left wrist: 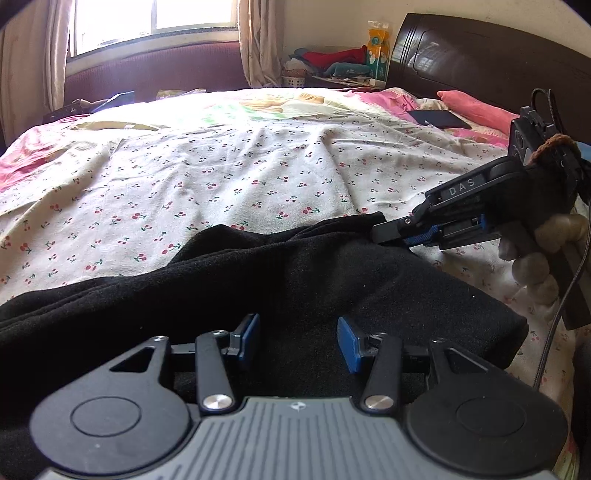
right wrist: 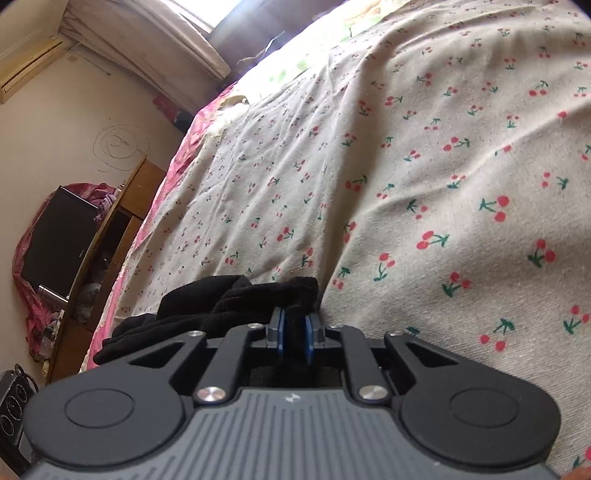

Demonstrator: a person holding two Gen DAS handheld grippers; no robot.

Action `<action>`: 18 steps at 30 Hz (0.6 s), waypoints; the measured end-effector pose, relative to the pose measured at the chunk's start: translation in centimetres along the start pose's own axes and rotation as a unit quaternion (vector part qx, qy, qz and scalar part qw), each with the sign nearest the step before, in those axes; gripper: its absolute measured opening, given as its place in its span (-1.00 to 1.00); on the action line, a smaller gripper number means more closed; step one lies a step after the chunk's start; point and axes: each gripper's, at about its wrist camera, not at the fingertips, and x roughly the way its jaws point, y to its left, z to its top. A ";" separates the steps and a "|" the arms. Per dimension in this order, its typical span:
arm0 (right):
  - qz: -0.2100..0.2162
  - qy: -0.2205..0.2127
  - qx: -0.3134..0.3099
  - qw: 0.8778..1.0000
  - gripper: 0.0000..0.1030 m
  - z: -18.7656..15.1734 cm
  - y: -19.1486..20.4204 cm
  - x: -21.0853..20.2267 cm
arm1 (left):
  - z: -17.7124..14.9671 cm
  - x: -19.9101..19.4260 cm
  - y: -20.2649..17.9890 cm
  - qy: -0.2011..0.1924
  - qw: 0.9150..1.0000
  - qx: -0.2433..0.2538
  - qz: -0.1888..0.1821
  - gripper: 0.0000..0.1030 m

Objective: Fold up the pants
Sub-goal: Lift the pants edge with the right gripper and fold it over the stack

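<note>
The black pants (left wrist: 280, 280) lie in a bunched, partly folded heap on the cherry-print sheet (left wrist: 221, 177). My left gripper (left wrist: 297, 341) is open, its blue pads apart just above the near part of the pants. My right gripper (right wrist: 295, 332) is shut on a fold of the pants (right wrist: 240, 299); black cloth sits between its blue pads. In the left wrist view the right gripper (left wrist: 388, 232) grips the pants' far right edge, held by a gloved hand (left wrist: 535, 254).
The bed's cherry-print sheet (right wrist: 406, 166) spreads beyond the pants. A dark headboard (left wrist: 480, 55), a pink pillow (left wrist: 476, 107) and a dark flat object (left wrist: 437, 119) are at far right. A window (left wrist: 147, 18) is behind. A wooden cabinet with a TV (right wrist: 59, 236) stands by the bed.
</note>
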 end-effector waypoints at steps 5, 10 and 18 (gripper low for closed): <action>0.021 -0.002 0.007 1.000 -0.35 -2.1 0.6 -4.6 | -1.4 -1.8 -0.4 0.026 0.999 0.022 0.036 0.22; 0.017 0.051 0.014 0.998 -0.05 -4.9 0.9 -2.8 | -2.8 -2.9 0.7 0.053 0.998 -0.006 0.026 0.23; 0.009 0.048 0.025 0.998 -0.02 -4.9 1.9 -2.0 | -3.3 -6.2 2.8 0.005 0.997 -0.060 0.043 0.23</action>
